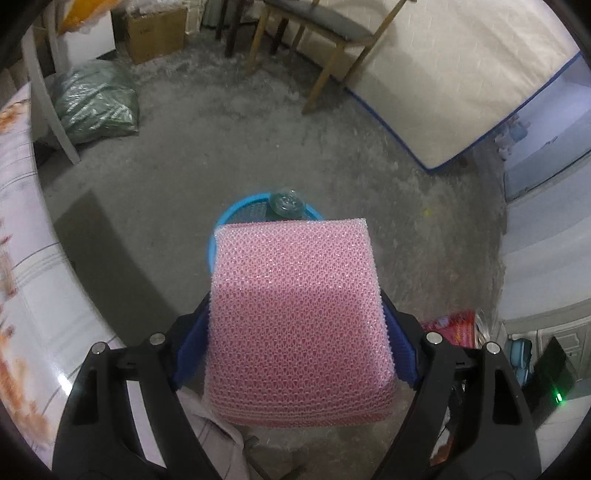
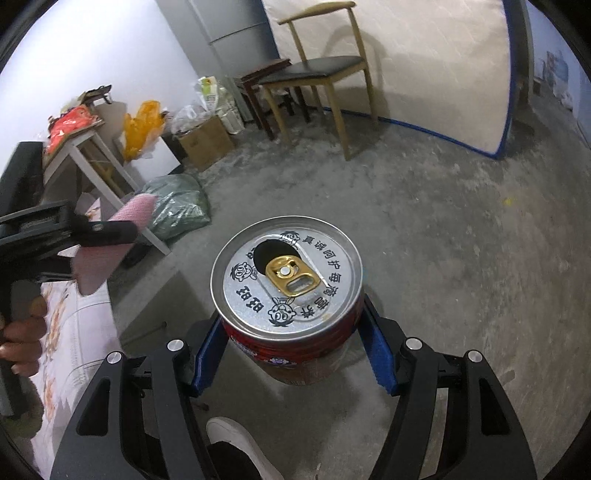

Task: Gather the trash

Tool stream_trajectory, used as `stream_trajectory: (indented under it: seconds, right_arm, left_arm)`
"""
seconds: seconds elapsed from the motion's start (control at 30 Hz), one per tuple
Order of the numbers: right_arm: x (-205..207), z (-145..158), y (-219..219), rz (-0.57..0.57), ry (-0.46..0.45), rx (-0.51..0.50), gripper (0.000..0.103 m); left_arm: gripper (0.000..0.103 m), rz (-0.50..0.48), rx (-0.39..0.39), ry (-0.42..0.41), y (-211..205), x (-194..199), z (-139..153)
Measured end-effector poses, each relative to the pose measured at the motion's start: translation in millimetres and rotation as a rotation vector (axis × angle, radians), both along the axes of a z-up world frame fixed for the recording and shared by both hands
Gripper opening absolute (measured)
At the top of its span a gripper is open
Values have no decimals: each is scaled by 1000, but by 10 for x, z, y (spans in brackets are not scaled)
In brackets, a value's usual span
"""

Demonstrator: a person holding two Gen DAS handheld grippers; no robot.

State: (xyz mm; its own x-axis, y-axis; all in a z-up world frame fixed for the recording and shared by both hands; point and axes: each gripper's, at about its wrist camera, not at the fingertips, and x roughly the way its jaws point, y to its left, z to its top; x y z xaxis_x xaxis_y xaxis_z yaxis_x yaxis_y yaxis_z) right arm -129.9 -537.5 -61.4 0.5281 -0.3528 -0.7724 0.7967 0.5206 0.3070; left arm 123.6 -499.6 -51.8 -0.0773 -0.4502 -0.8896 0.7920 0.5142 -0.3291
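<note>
My left gripper [image 1: 295, 343] is shut on a pink mesh sponge [image 1: 295, 314] and holds it in the air above a blue basket [image 1: 221, 229] on the floor. A clear plastic bottle [image 1: 286, 203] lies in the basket. The sponge hides most of the basket. My right gripper [image 2: 291, 347] is shut on a red drink can [image 2: 288, 284] with an opened silver top, held above the floor. The left gripper with the pink sponge [image 2: 110, 243] also shows at the left of the right wrist view.
A table with a floral cloth [image 1: 22, 258] is at the left. A green bag [image 1: 96, 103], a cardboard box [image 1: 155, 33], a wooden chair [image 2: 325, 74] and a leaning mattress [image 1: 443, 74] stand around the concrete floor. Red packaging [image 1: 450, 325] lies at the right.
</note>
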Motion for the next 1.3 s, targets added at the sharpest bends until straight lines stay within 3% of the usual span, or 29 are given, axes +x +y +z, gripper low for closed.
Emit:
stream_trajectory:
  seconds: [0.07,0.2,0.3,0.47,0.57,0.8,0.9,1.0,1.07,1.3]
  right_arm:
    - [-36,-39,-48,-12,-2,10,65]
    - [-94,-130,-121,-30,5,32,65]
    - [-108,-163,-155,-30,8,35,65]
    - [-15,-231,-257,-15,17,56,65]
    - [123,-268,-322,4,22,51,65]
    - [776,-452,-621,64,38,49,65]
    - [1015,-594,-780,63,44,49,66]
    - [1158,-960,-898,59,126,82,76]
    - [1113,-1147,-923,29,170,136,76]
    - [617,-1107,-643,-3,125,165,76]
  left_arm:
    - [86,5,21,8,-192,47,-185]
    - [86,18,92,22,-428,101,-589]
    - [86,16,96,35,-480,135,-689]
    - [86,30,26,1,-282,164,-418]
    - [86,29,-40,-38,-44,185,-84]
    - [87,10,-173,-139,779,37,726]
    - [87,-4,-213,-189,1170,-94,925]
    - [87,12,-229,-224,1506,-199,969]
    - [87,34,-226,-240,1750,-277,938]
    - [87,70,-217,-266,2280,-523,726]
